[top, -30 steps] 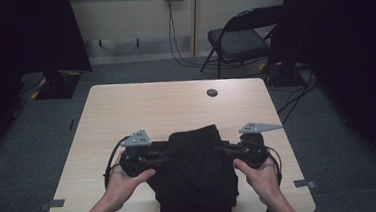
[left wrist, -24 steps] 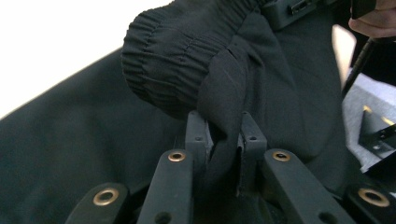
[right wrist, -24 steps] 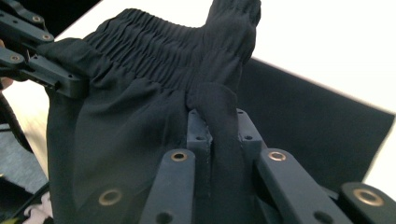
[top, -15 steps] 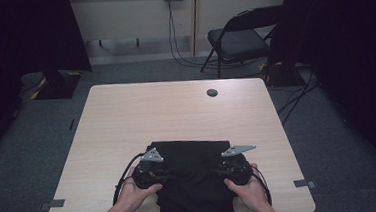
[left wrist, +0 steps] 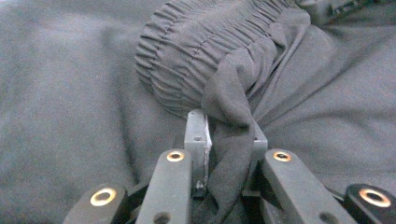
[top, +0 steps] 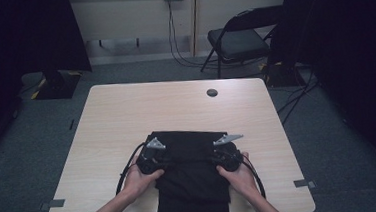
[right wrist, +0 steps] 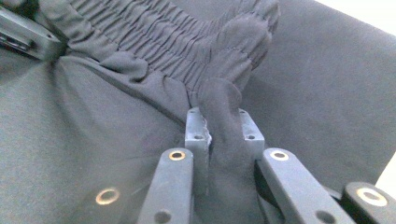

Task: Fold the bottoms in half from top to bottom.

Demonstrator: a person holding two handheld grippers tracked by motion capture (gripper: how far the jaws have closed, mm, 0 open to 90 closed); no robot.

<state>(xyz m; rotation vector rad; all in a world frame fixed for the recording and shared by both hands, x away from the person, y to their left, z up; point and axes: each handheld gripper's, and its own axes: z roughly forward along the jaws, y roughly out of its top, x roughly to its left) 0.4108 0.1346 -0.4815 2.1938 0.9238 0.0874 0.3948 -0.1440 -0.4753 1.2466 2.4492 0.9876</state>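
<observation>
A person's two forearms enter from the near edge of a light wood counter, each hand carrying a hand-held gripper. A black garment with a gathered elastic waistband lies on the near half of the counter, centred between the two side edges; its lower part hangs over the near edge toward the person. The left hand-held gripper sits at the garment's left side and the right hand-held gripper at its right side, both low over the cloth and level with each other; each carries a grey three-cornered plate on top, and a black cable loops from each onto the counter beside the wrist. In the left gripper view, the left hand-held gripper is clenched on a fold of the black fabric, which bunches up between the two jaws just in front of the ribbed waistband; the rest of the cloth lies flat beneath. In the right gripper view, the right hand-held gripper is likewise clenched on a pinched ridge of the same fabric, the waistband running away from the jaws toward the other gripper, whose body shows at the upper left corner. Farther back on the counter is a small dark round grommet. Beyond the counter stands a black folding chair on grey carpet, near a wall socket with cables hanging down.
</observation>
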